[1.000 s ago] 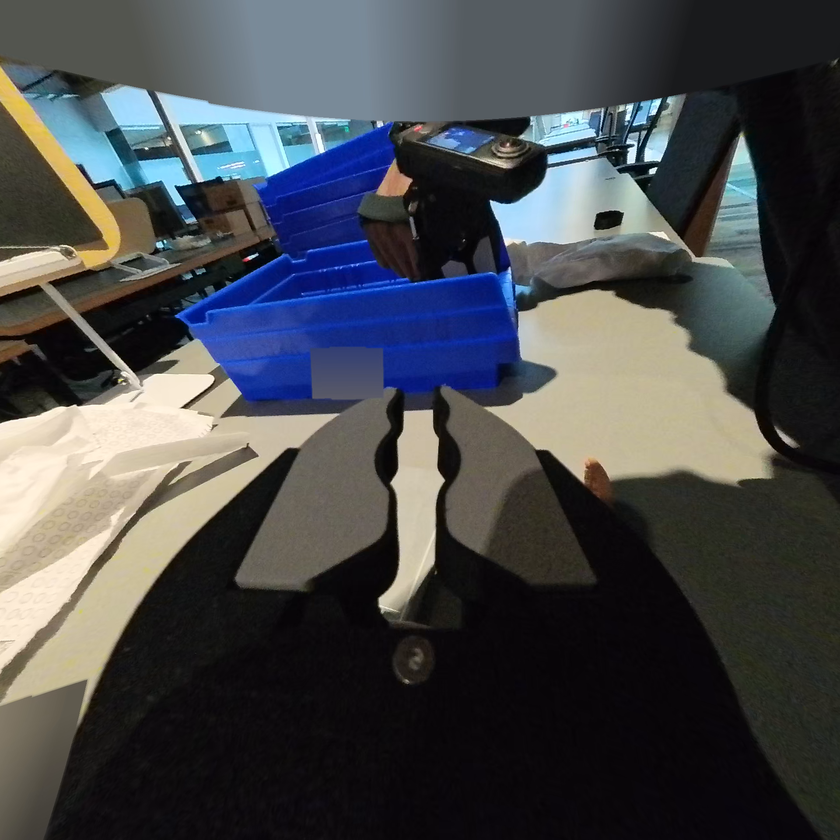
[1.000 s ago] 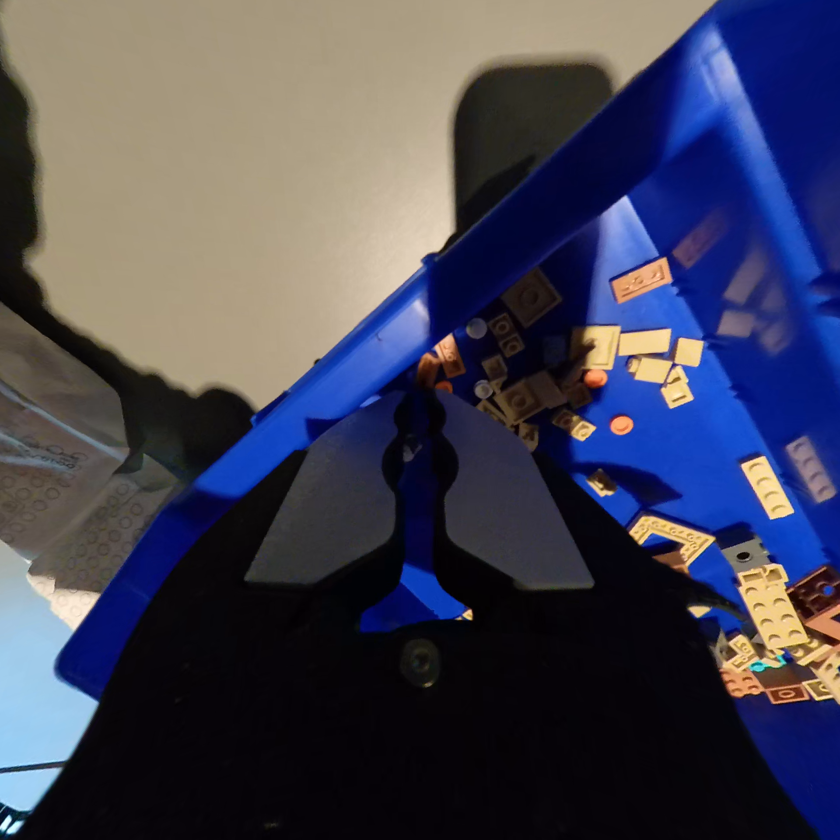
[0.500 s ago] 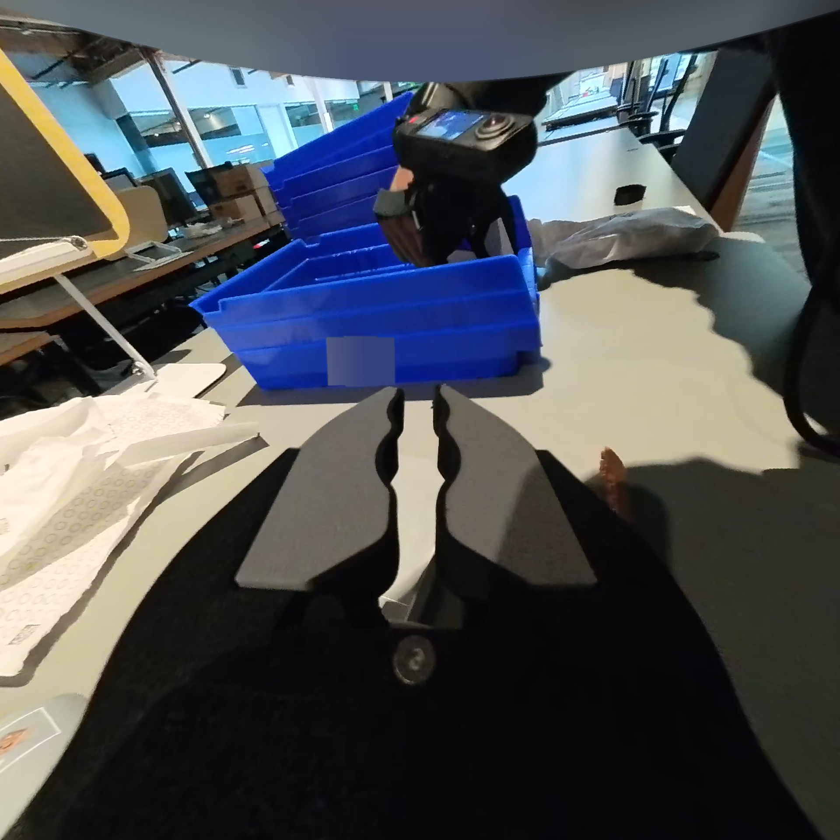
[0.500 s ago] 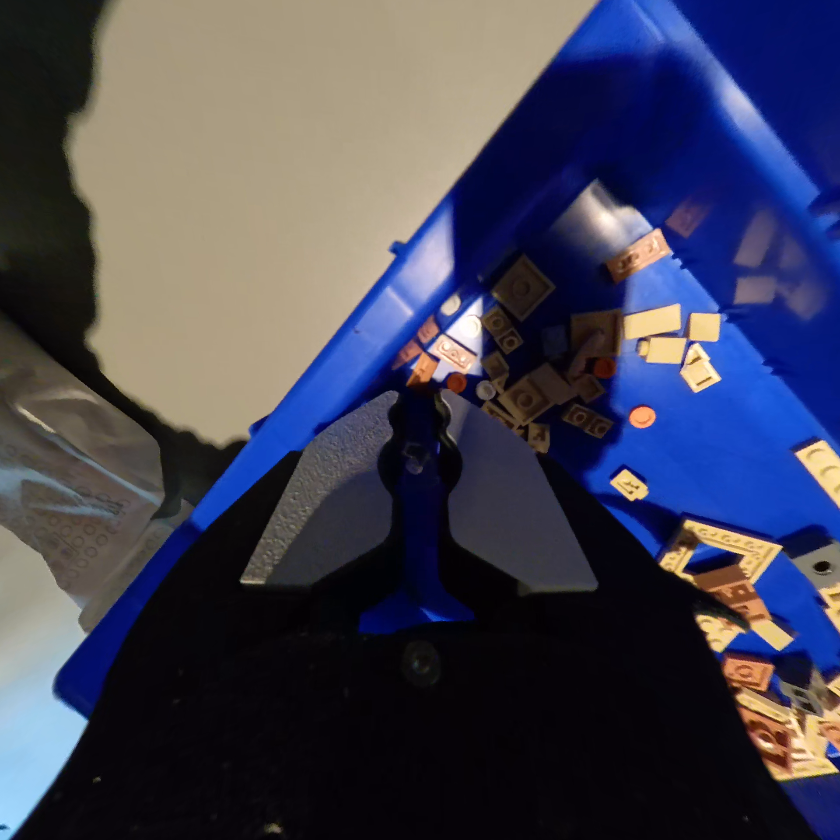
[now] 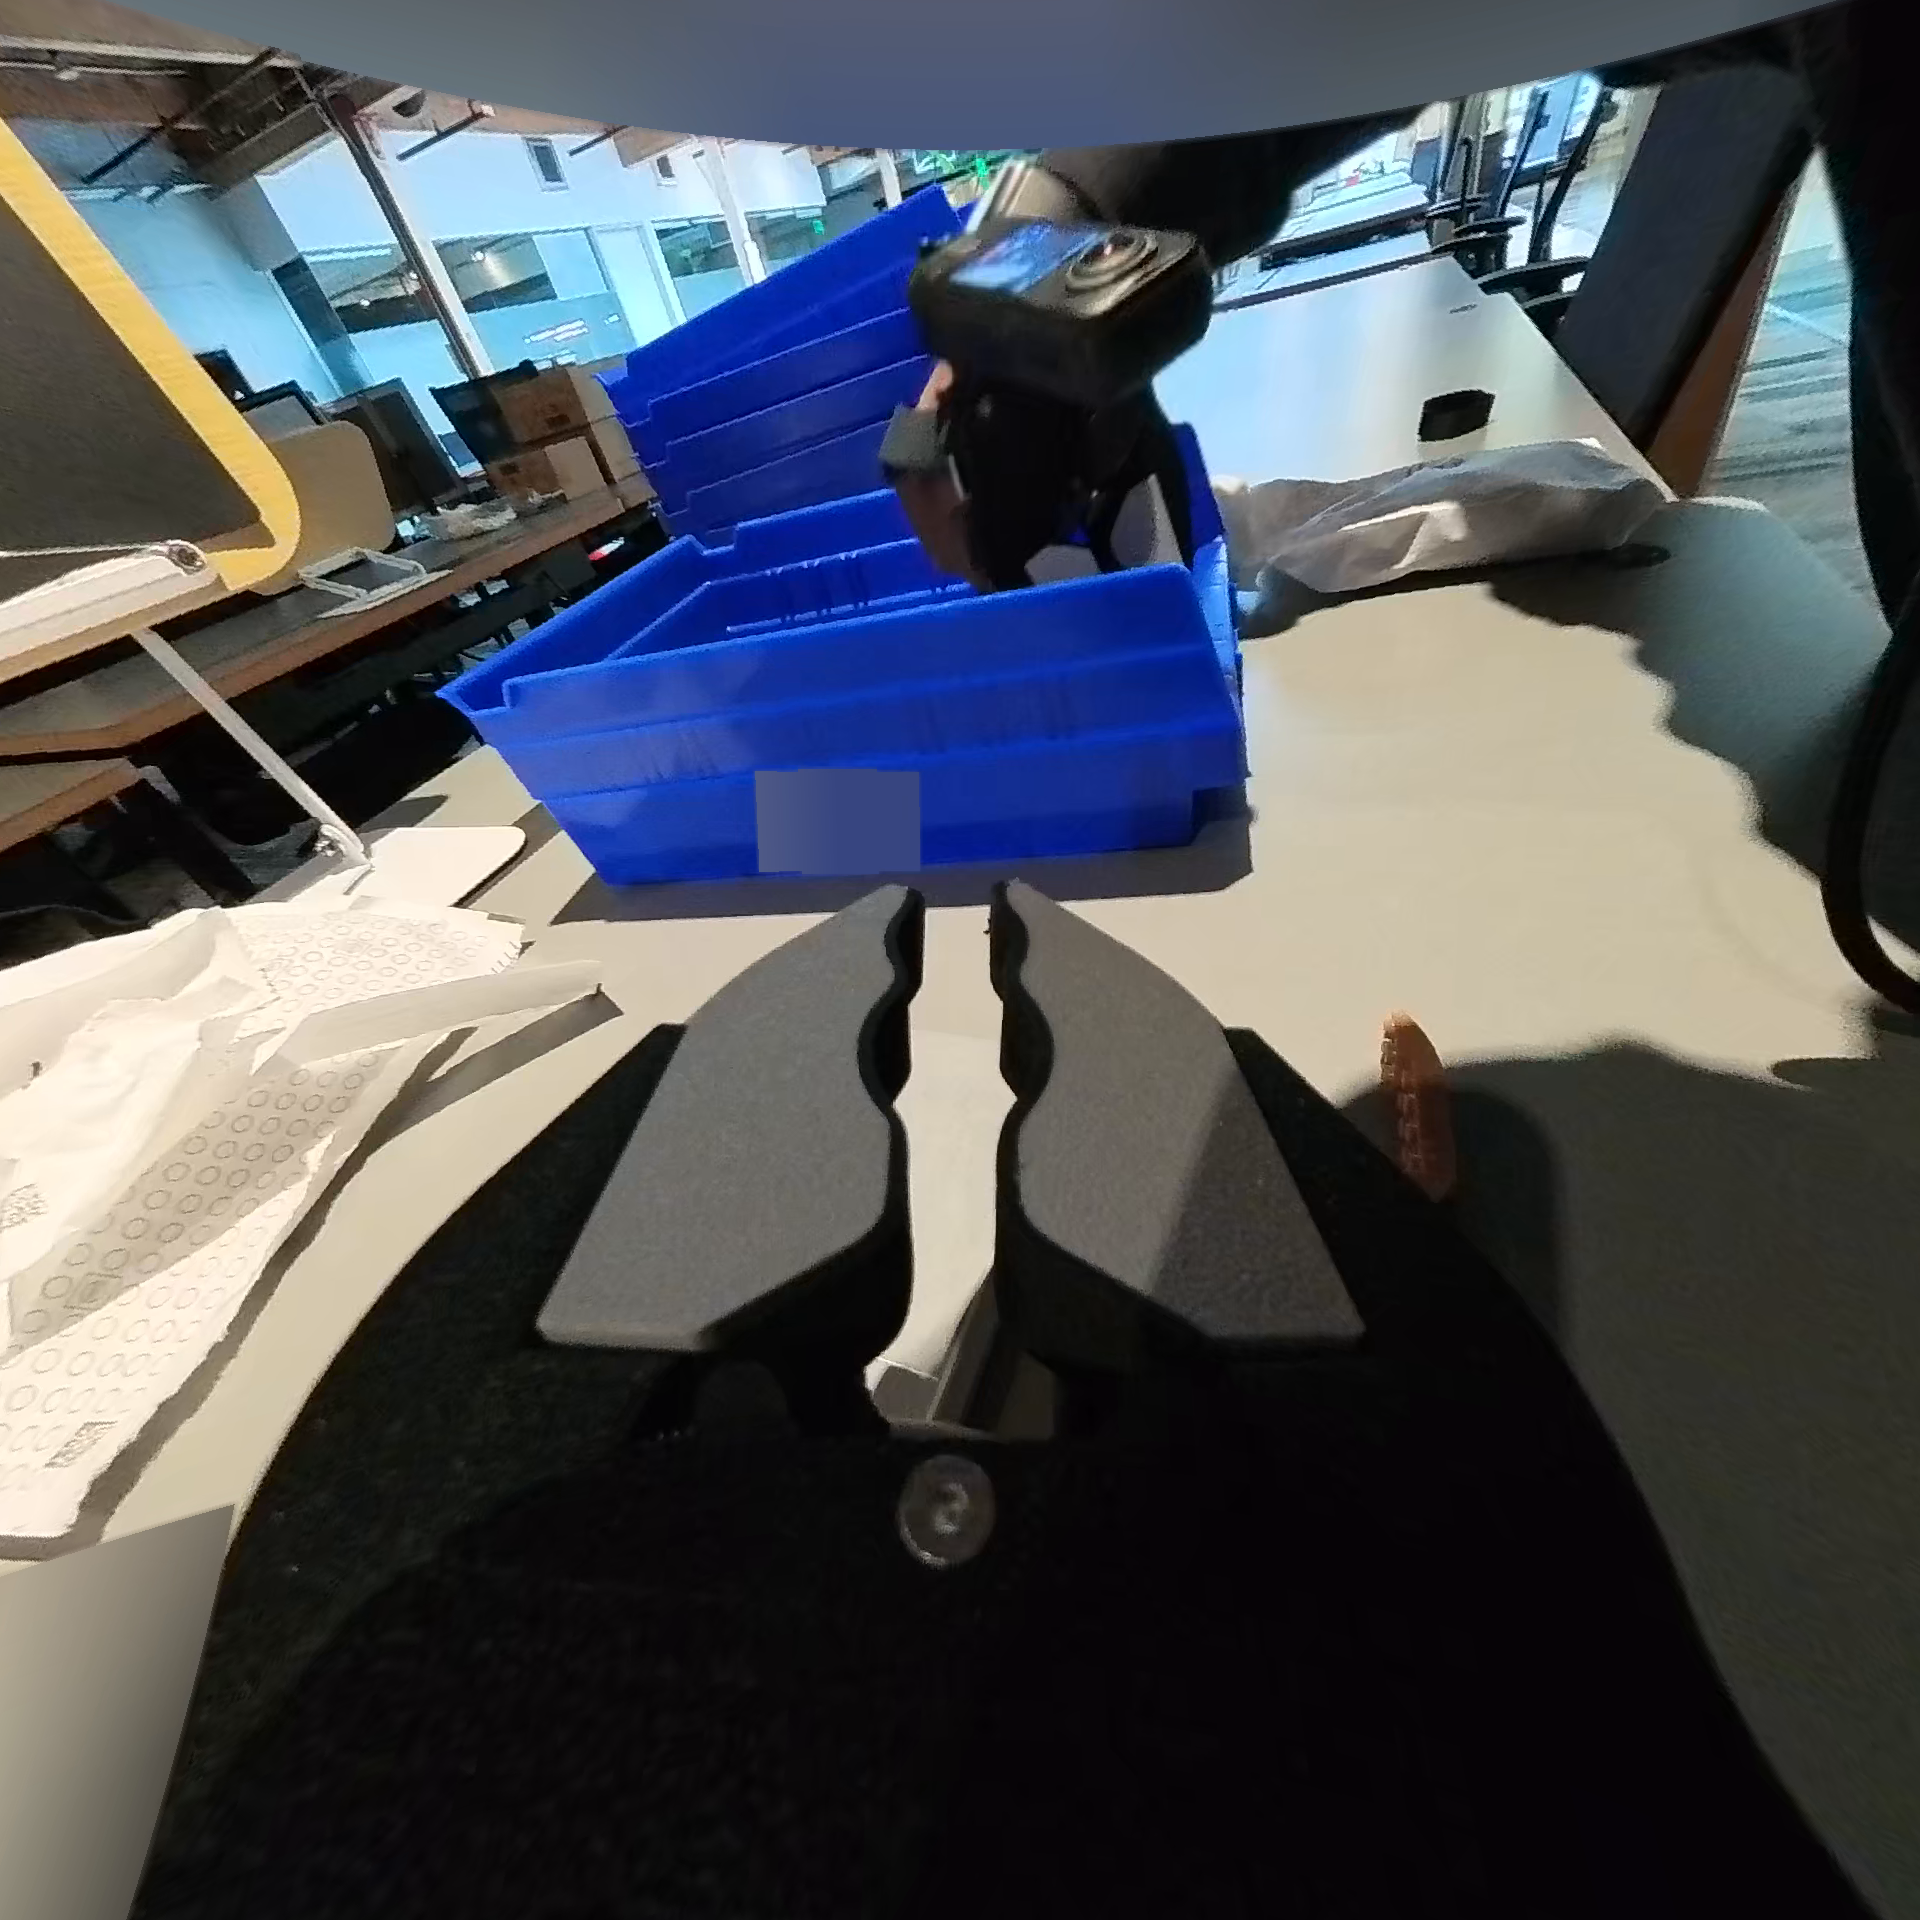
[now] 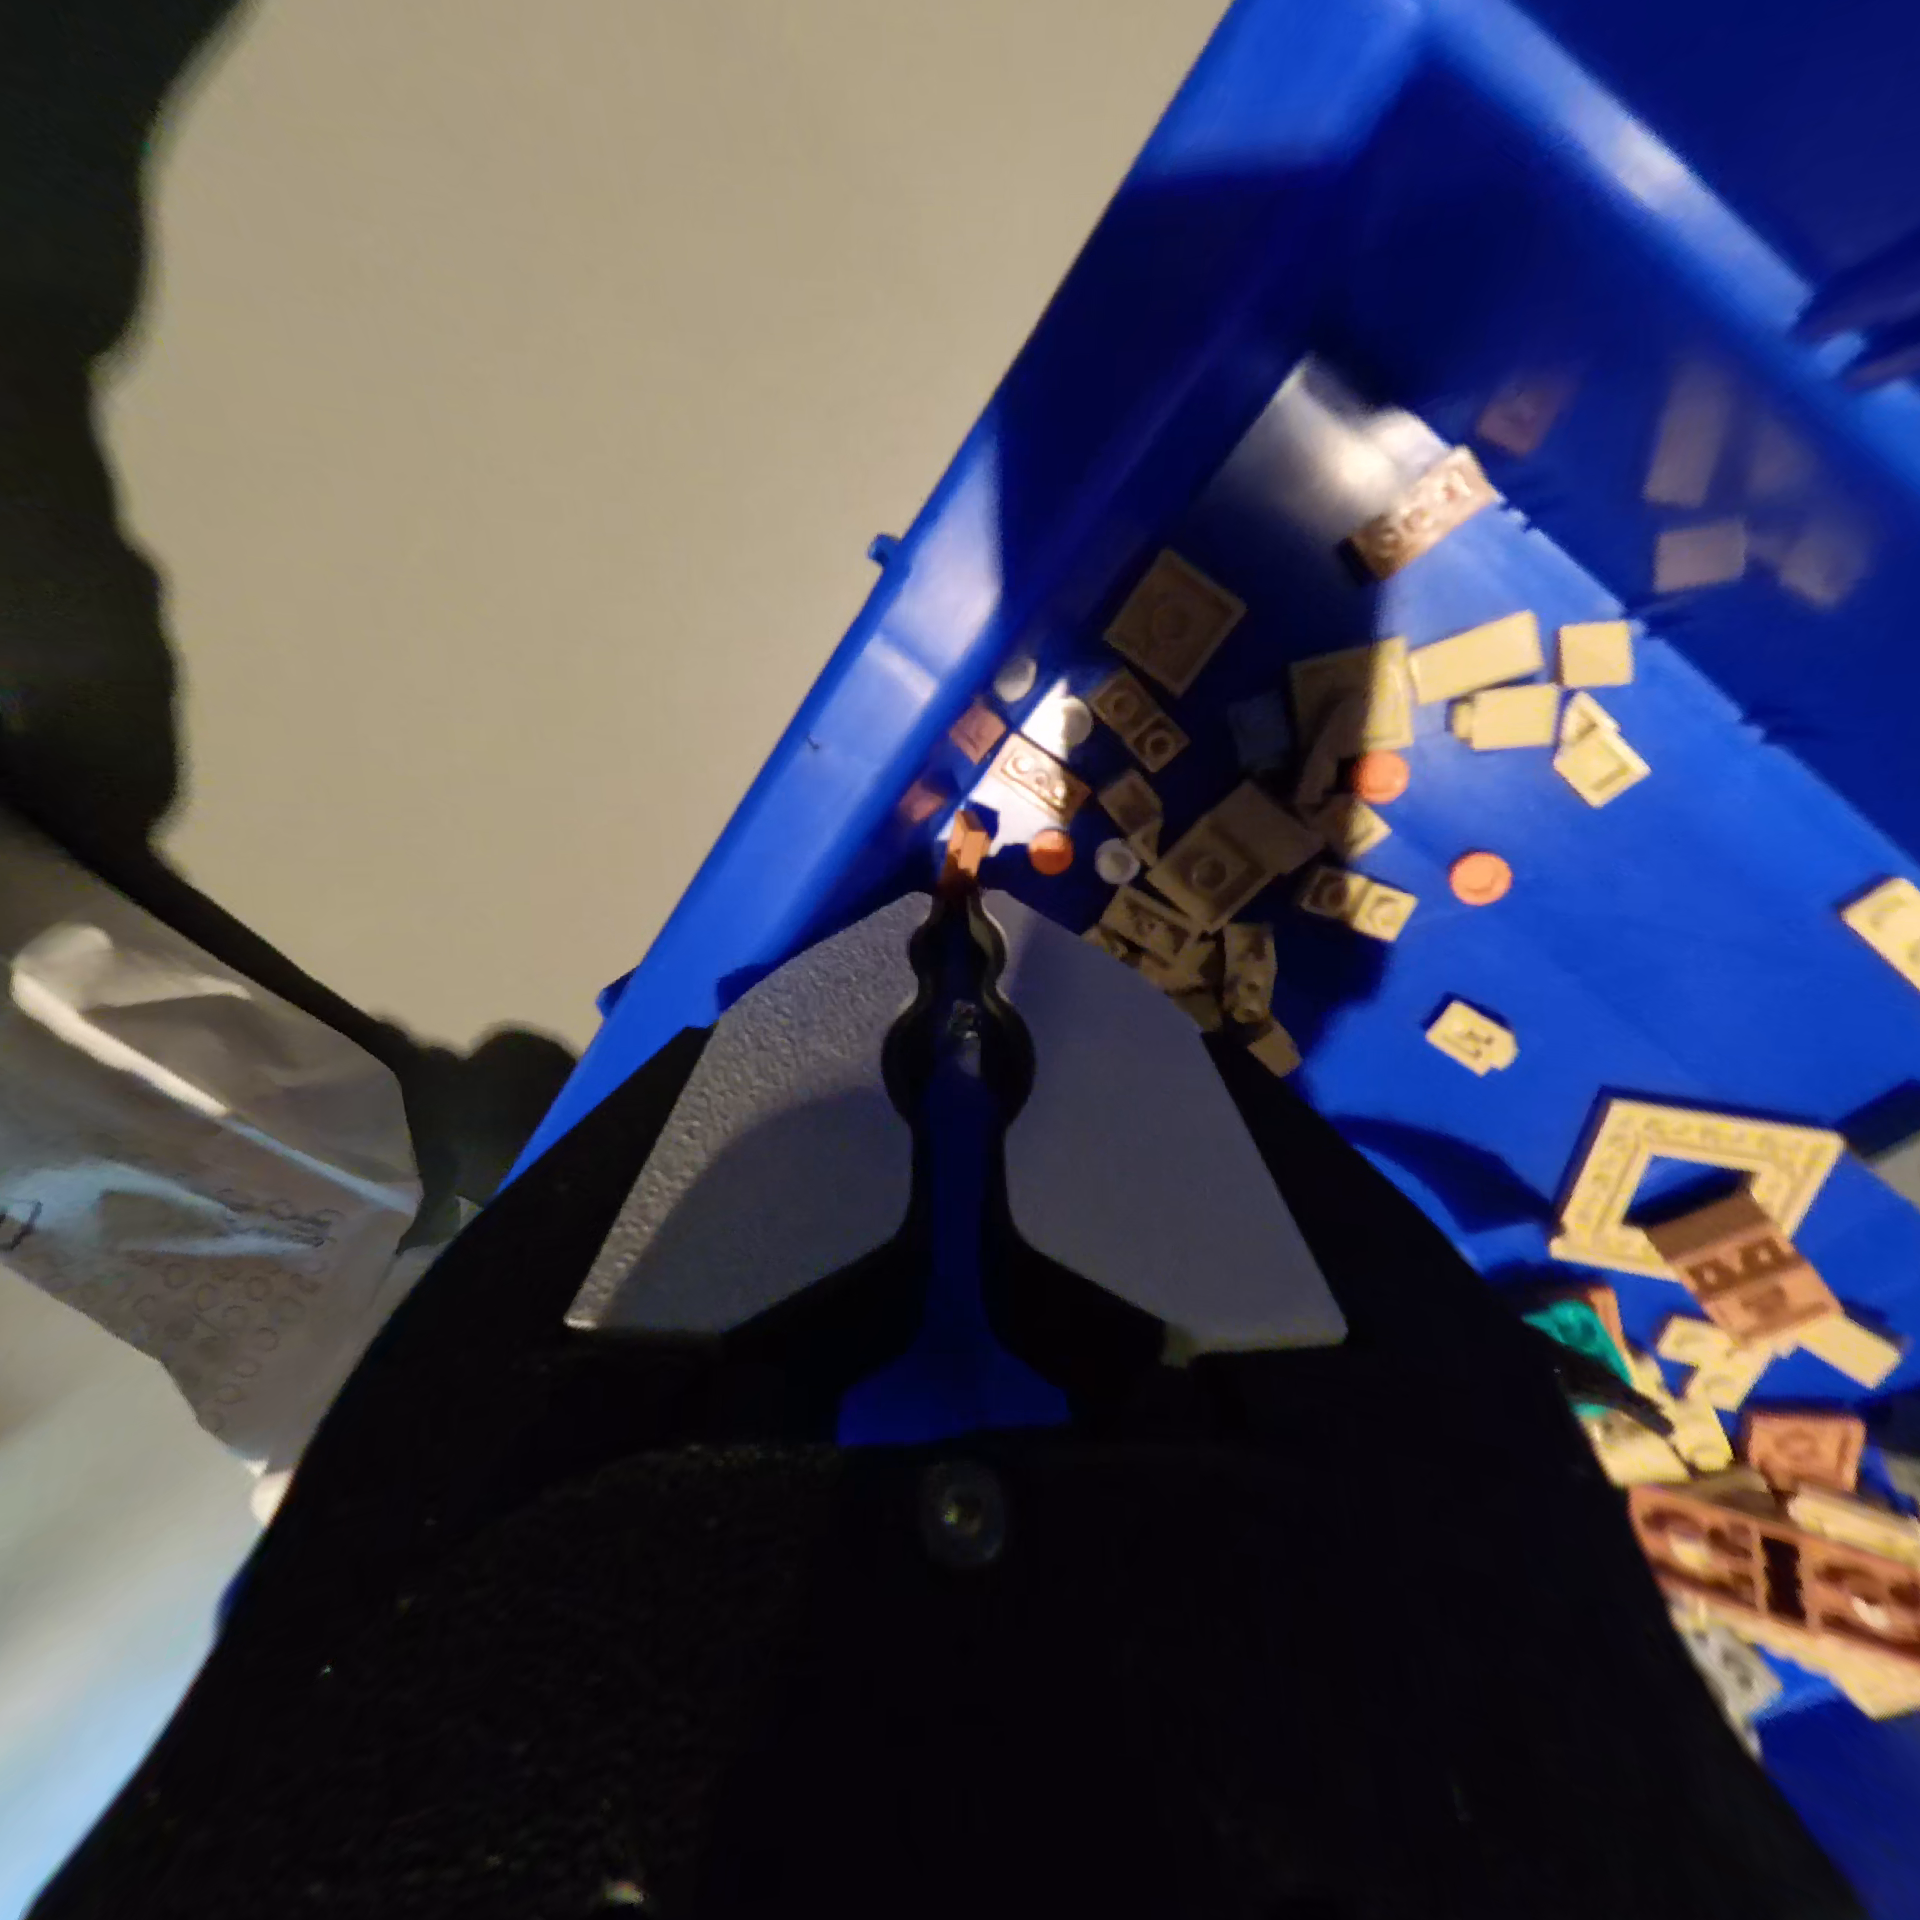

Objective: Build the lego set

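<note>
My right gripper (image 6: 961, 906) is over the near corner of a blue bin (image 6: 1351, 312) and is shut on a small orange-brown lego piece (image 6: 966, 844) that sticks out past its tips. Several tan, brown and orange lego pieces (image 6: 1226, 862) lie loose on the bin floor. In the left wrist view the right gripper (image 5: 1039, 520) reaches down into the front blue bin (image 5: 883, 727). My left gripper (image 5: 956, 920) hovers low over the grey table in front of that bin, slightly open and empty. A brown studded lego part (image 5: 1413, 1101) stands on the table to its right.
More blue bins (image 5: 790, 395) are stacked behind the front one. Torn white paper bags (image 5: 208, 1091) lie at the left, and a crumpled plastic bag (image 5: 1455, 509) at the back right. A black cable (image 5: 1870, 831) hangs at the right edge. A tan frame piece (image 6: 1694, 1195) lies in the bin. Tip to tip, the grippers are about 25 cm apart.
My right gripper has lifted from the bin corner with the small orange-brown piece now showing at its tips. My left gripper has stayed about where it was, its jaws unchanged.
</note>
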